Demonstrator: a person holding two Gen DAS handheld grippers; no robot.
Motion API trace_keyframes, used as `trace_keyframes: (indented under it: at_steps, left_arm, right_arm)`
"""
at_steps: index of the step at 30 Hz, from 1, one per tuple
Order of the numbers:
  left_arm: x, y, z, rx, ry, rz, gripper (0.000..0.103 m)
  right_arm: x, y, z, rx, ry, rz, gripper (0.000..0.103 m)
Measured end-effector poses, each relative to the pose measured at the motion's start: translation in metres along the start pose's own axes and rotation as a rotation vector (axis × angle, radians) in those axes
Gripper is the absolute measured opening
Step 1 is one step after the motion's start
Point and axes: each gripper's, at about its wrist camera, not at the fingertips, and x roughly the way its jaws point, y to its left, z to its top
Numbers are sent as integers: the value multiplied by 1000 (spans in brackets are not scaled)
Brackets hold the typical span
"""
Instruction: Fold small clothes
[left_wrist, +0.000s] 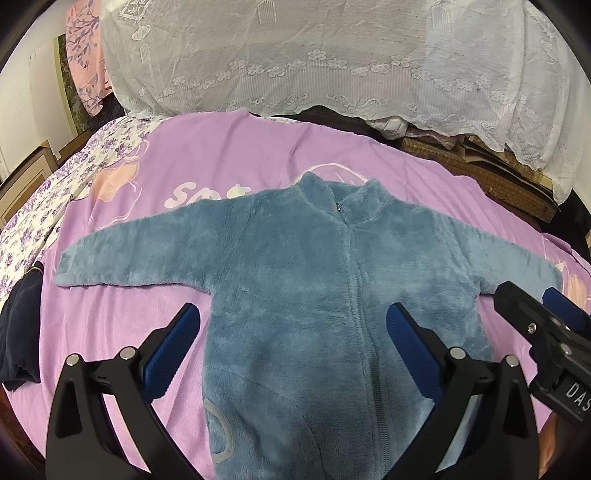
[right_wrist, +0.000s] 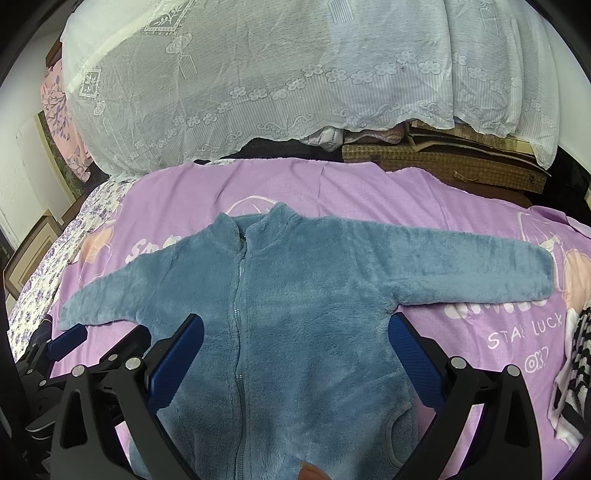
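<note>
Both claws, left gripper (left_wrist: 291, 343) and right gripper (right_wrist: 295, 350), hang spread apart and empty above the blue fleece jacket (left_wrist: 314, 295) lying flat, zipped, on the purple blanket (left_wrist: 229, 155). Thick pile may slip, or 2 layers bunch.

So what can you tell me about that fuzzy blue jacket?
The blue fleece jacket looks soft and fluffy, with a stand-up collar and a front zip closed nearly to the top. It lies face up and flat on the purple blanket, both sleeves spread sideways. A grey curved trim shows near the hem. Both grippers are open, and neither is gripping it.
</note>
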Motion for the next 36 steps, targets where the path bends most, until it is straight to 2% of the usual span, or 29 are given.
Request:
trace_keyframes:
  at_steps: [36]
  left_arm:
    - [1,-1,0,0,5,9,98]
  right_arm:
    - [2,4,-4,5,-10,2,100]
